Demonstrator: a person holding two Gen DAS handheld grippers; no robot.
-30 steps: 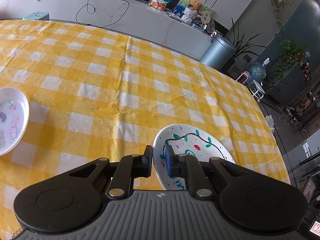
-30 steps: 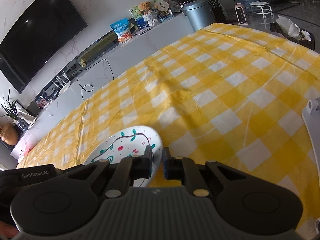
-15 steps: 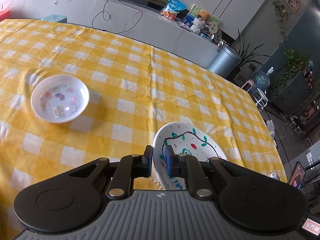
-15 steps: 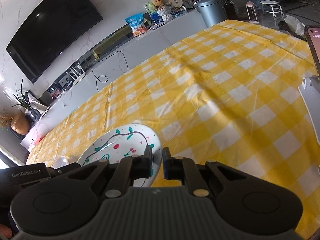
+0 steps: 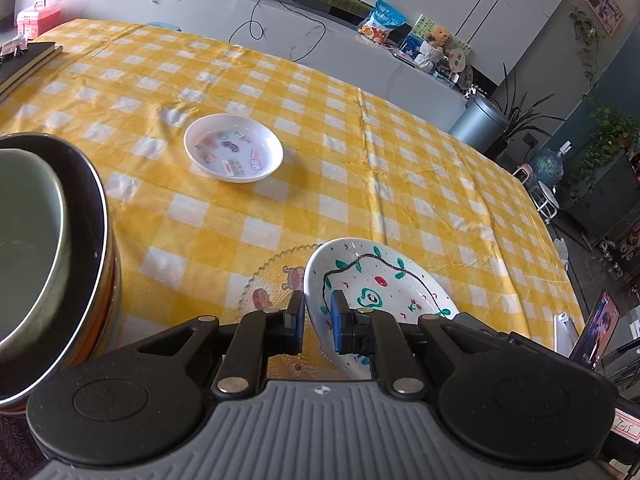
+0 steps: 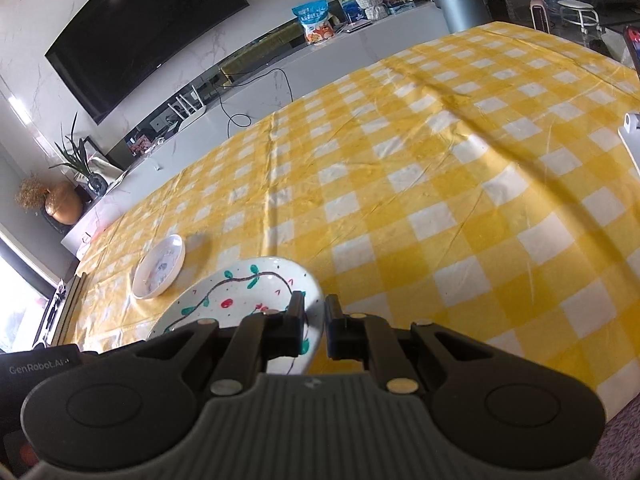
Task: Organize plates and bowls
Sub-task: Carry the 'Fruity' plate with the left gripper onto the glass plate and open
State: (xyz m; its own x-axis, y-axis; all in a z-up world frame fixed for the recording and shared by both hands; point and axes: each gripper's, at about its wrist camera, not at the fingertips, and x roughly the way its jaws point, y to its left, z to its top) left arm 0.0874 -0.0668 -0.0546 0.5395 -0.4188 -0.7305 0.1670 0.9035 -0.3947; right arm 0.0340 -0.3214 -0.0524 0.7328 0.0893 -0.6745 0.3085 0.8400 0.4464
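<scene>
Both grippers hold one white painted bowl [image 5: 380, 280] with green vine and red dots, each on an opposite rim. My left gripper [image 5: 318, 322] is shut on its left rim. My right gripper [image 6: 315, 326] is shut on its right rim; the painted bowl also shows in the right wrist view [image 6: 240, 296]. The bowl is above a clear glass plate [image 5: 272, 280] with cartoon prints on the yellow checked tablecloth. A small white sticker dish [image 5: 233, 148] sits farther back; it also shows in the right wrist view [image 6: 159, 266].
A stack of a green bowl [image 5: 24, 240] inside a dark metal-rimmed bowl [image 5: 94, 240] stands close at the left. Books [image 5: 24, 64] lie at the far left table edge. A phone on a white stand [image 5: 592, 328] is at the right edge.
Both grippers have carried the painted bowl back and leftward. The sticker dish has come into full view, and the glass plate and stacked bowls have appeared beneath and beside the left gripper.
</scene>
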